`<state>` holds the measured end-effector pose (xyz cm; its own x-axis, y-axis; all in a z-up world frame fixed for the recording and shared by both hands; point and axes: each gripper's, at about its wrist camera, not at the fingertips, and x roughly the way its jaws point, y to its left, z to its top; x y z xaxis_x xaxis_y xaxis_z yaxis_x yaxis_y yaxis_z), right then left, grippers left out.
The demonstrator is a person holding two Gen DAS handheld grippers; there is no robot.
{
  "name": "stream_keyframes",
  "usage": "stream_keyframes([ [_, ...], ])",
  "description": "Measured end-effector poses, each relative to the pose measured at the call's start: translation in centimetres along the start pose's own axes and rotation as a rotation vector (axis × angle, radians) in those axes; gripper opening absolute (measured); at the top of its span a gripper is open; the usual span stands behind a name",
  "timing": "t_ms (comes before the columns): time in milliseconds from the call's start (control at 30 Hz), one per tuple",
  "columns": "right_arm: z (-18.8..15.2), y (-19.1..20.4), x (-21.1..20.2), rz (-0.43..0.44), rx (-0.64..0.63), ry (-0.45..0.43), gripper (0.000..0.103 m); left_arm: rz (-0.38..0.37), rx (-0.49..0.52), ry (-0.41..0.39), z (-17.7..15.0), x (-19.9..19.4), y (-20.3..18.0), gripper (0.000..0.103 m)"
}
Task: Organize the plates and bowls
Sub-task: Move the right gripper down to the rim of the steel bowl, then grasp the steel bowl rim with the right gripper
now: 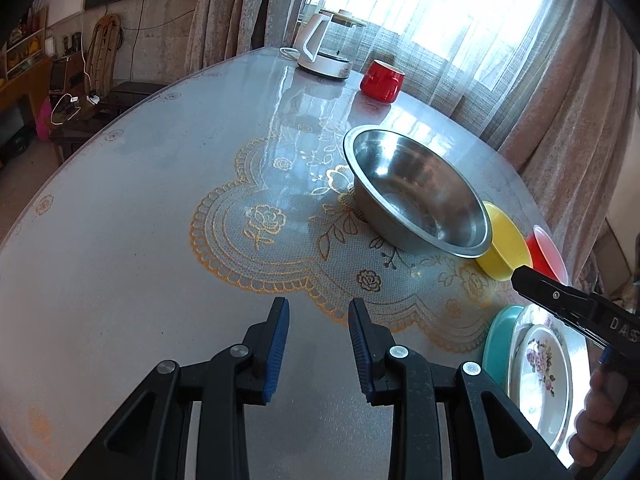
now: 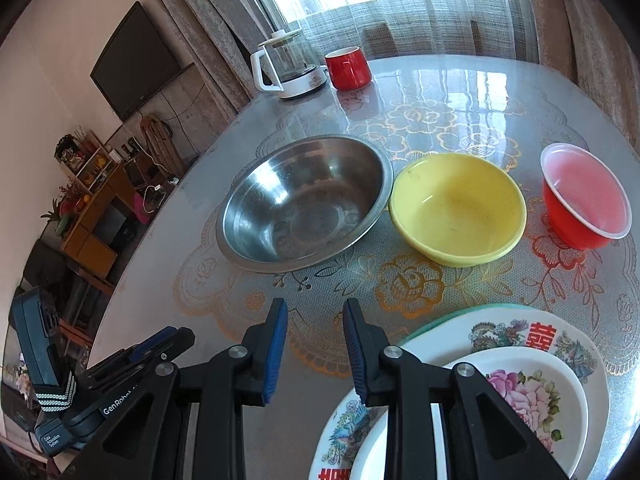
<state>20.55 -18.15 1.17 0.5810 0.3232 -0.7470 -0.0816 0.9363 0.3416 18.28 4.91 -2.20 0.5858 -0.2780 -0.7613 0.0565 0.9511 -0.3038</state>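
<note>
- The left hand-held gripper (image 1: 318,312) hovers over a bare stretch of the bench (image 1: 120,240), its blue pads parted with nothing between them.
- The right hand-held gripper (image 2: 316,312) also stands apart and empty, above the near edge of the plate stack.
- A steel bowl (image 2: 304,204) sits upright in the middle of the bench, its rim just beside a yellow bowl (image 2: 458,210).
- A red plastic bowl (image 2: 586,196) stands apart from the yellow one, further right.
- Nearer the camera, a small flowered plate (image 2: 532,396) lies on a larger patterned plate (image 2: 568,344), which rests on a teal plate (image 1: 498,340).
- At the far edge stand a glass kettle (image 2: 286,64) and a red mug (image 2: 348,68), close together.
- A hand (image 1: 600,412) shows at the right edge of the left wrist view.
</note>
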Motion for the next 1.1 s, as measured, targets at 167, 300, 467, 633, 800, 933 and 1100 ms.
stream_keyframes([
  [167, 1.8, -1.3, 1.5, -0.001, 0.067, 0.015, 0.03, -0.014, 0.021, -0.04, 2.6, 0.8, -0.9, 0.032],
  [300, 3.1, -2.1, 2.8, 0.006, 0.125, 0.025, 0.03, -0.072, -0.018, -0.048, 4.8, 1.6, -0.7, 0.032],
  [467, 3.7, -2.5, 4.8, -0.009, 0.17, 0.059, 0.03, -0.063, -0.041, -0.034, 7.2, 4.1, -0.6, 0.038],
  [633, 4.0, -2.8, 6.0, -0.012, 0.196, 0.068, 0.03, -0.051, -0.011, -0.005, 8.1, 6.6, -1.2, 0.033],
  [800, 4.2, -2.2, 7.4, -0.035, 0.149, 0.072, 0.027, -0.03, 0.051, -0.031, 7.7, 6.7, -2.6, 0.018],
  [933, 3.8, -1.4, 6.9, -0.045, 0.083, 0.07, 0.027, -0.052, 0.046, -0.032, 6.8, 6.2, -1.8, 0.019],
  [1100, 2.7, -0.1, 6.3, -0.035, 0.018, 0.077, 0.027, -0.038, 0.023, -0.034, 5.4, 4.6, -0.6, 0.019],
])
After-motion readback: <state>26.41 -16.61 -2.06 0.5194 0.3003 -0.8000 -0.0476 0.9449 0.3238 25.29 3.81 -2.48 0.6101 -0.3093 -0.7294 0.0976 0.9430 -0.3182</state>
